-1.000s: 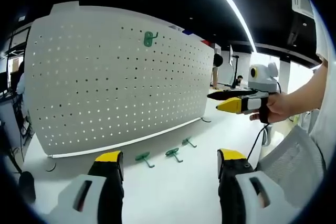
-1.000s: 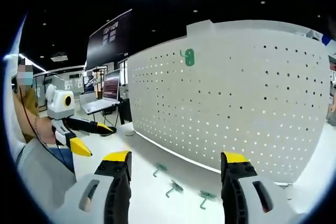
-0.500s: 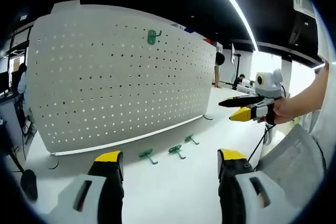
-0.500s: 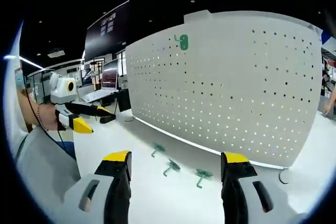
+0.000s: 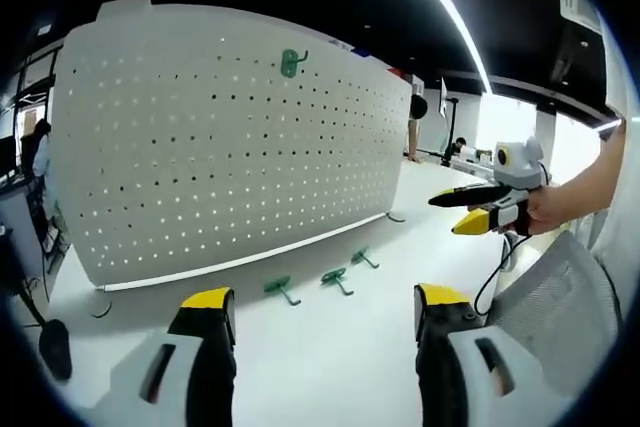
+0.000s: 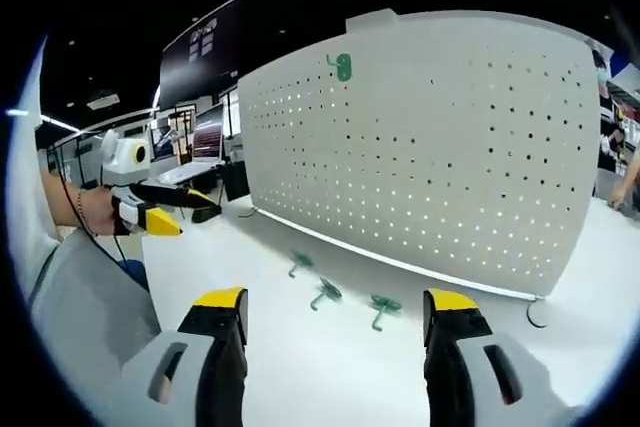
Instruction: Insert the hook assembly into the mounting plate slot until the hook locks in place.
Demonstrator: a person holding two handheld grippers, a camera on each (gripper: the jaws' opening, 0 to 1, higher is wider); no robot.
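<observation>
A white perforated mounting plate (image 5: 220,137) (image 6: 430,137) stands upright on the white table. One green hook (image 5: 291,62) (image 6: 342,67) hangs near its top edge. Three loose green hook assemblies lie on the table in front of it (image 5: 281,288) (image 5: 335,277) (image 5: 362,257), also seen as (image 6: 300,264) (image 6: 325,293) (image 6: 382,306). My left gripper (image 5: 325,312) is open and empty, short of the hooks. My right gripper (image 6: 335,312) is open and empty too. Each gripper appears in the other's view, held by a hand: the right gripper (image 5: 480,209) and the left gripper (image 6: 160,209).
The white table (image 5: 330,357) stretches in front of the plate. A black round object (image 5: 55,347) sits at the near left. A laptop (image 6: 205,162) and desks stand behind. A person (image 5: 415,122) stands in the background. A cable (image 5: 492,272) hangs from the right gripper.
Both views have shifted as the hands moved; the plate and loose hooks now sit a little farther off. Each gripper has drifted outward in the other's view. The hooks lie where they were.
</observation>
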